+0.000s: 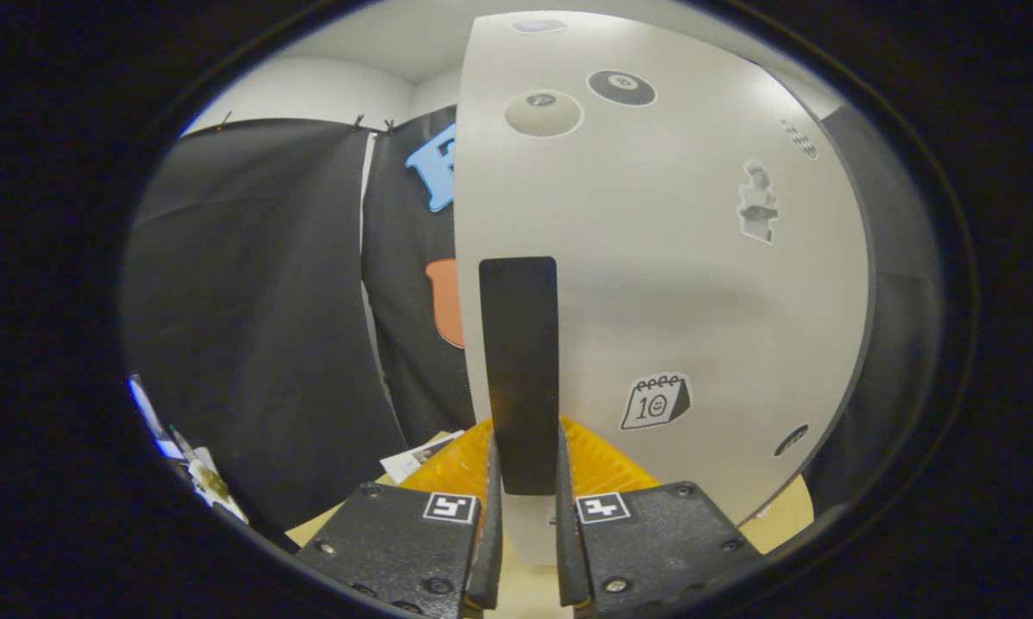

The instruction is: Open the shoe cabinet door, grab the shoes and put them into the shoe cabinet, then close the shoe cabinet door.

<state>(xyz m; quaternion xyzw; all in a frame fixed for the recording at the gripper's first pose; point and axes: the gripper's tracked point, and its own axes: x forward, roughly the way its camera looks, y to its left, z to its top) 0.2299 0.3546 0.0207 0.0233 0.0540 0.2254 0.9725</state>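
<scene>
Pinching the black handle (518, 370) of the shoe cabinet door (654, 258), the gripper (527, 524) has its fingers nearly closed, one pressed against each side of that vertical strip, with the white stickered door spreading out beyond them. I'd guess the flat handle could slide out of the pinch if the pull doesn't follow the door's arc. Can't see the shoes, the hinge or the cabinet's inside, and something orange (602, 468) just behind the fingers is hard to identify.

White cabinet door (654, 258), black handle (519, 361), black-and-white stickers (656, 401).
</scene>
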